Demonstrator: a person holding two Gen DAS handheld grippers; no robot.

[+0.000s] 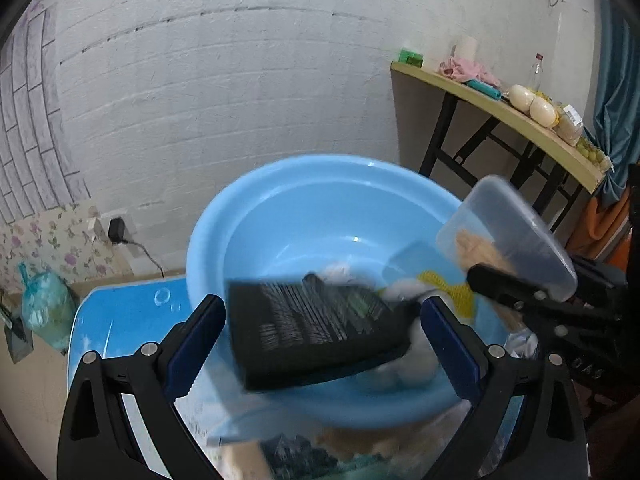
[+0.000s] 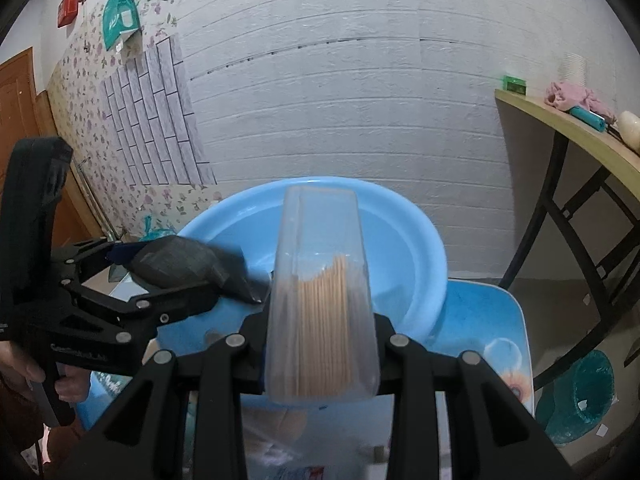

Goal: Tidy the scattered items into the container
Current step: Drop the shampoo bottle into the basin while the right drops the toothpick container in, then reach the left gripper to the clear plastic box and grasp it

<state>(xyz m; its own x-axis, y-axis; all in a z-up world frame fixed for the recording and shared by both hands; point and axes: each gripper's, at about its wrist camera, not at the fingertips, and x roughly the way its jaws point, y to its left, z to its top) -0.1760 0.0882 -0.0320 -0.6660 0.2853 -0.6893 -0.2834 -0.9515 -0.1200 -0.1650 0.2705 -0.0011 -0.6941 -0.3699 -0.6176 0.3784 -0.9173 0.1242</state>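
Observation:
A light blue basin (image 1: 280,216) stands on a blue patterned table (image 1: 120,312); it also shows in the right wrist view (image 2: 404,240). My left gripper (image 1: 320,328) is open, and a blurred black packet (image 1: 316,332) hangs between its fingers over the basin. The packet also shows in the right wrist view (image 2: 188,264). White and yellow items (image 1: 444,288) lie in the basin. My right gripper (image 2: 320,344) is shut on a clear box of wooden sticks (image 2: 320,312), held over the basin's near edge; the box also shows in the left wrist view (image 1: 508,236).
A wooden side table (image 1: 500,112) with black legs stands at the right, carrying bottles, cloth and food. A teal bag (image 1: 44,308) sits on the floor at the left. A green bin (image 2: 580,392) stands at the lower right. A white brick wall is behind.

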